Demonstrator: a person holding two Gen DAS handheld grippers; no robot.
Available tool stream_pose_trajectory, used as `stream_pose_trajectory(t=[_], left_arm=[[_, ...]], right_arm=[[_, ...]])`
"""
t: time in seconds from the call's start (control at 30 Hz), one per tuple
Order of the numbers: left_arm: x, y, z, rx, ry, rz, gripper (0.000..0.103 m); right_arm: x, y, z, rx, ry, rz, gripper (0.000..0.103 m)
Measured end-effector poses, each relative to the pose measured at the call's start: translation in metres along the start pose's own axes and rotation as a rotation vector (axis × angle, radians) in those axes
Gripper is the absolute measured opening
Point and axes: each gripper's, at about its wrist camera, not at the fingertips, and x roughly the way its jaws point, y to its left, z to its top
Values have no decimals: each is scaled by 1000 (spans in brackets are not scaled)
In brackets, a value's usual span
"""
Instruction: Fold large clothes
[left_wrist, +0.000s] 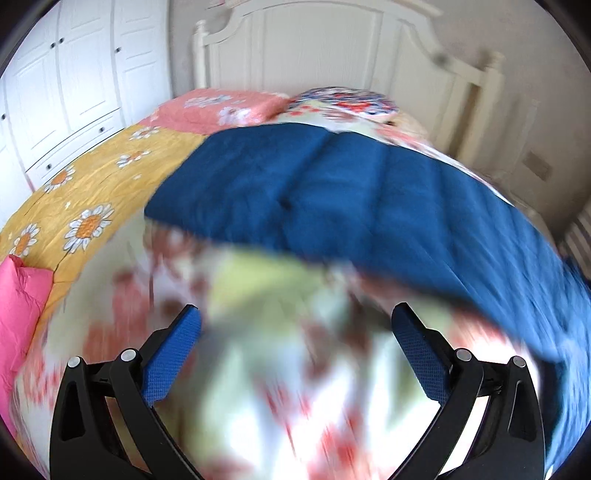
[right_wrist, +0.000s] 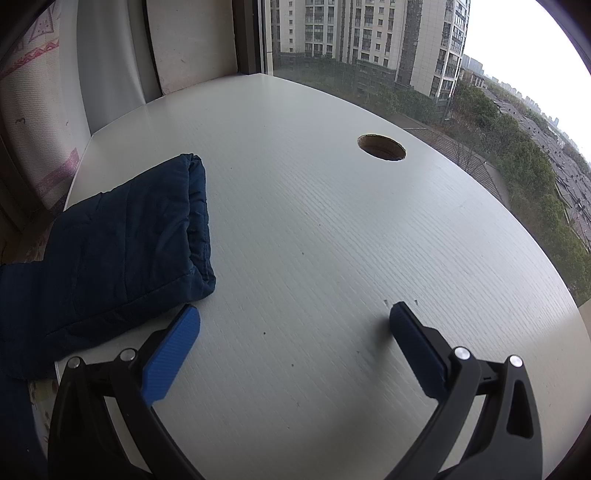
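Note:
A dark blue padded jacket (left_wrist: 362, 206) lies spread across the bed in the left wrist view, its near edge blurred. My left gripper (left_wrist: 295, 314) is open above the floral bed cover (left_wrist: 258, 369), just short of that edge, holding nothing. In the right wrist view one blue jacket sleeve (right_wrist: 122, 251) rests with its cuff on a white desk (right_wrist: 332, 258). My right gripper (right_wrist: 295, 314) stands open over the desk, its left fingertip (right_wrist: 184, 325) close beside the cuff without touching it.
A white headboard (left_wrist: 332, 51) and white wardrobe doors (left_wrist: 74, 81) stand behind the bed. A yellow daisy quilt (left_wrist: 92, 192), a pink pillow (left_wrist: 221, 107) and a pink cloth (left_wrist: 18, 302) lie at the left. The desk has a round cable hole (right_wrist: 381, 147) and a window (right_wrist: 406, 55) behind.

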Motion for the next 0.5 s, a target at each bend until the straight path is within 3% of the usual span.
stream_pose_trajectory(t=[0.13,0.2,0.27,0.37,0.5], left_arm=[[-58,-6,-59,-9,-35,-138,99],[-85,-11,-83,-9,-55,-164,99],[-123,-24,-108,25,-121,-182,99],[-181,-61,-135,113,-203,-182,99],[-252,-130,-160,218,-286,-173,99]], right_arm=[[-5,-2,-6,-7,5,12,101],[-18,5,-21,-47,36,47,101],[-40,12,-48,9,10,52,101],[-104,46,-109,-34,-169,-59,101],[-191,120,-205,-150,-345,86,101]])
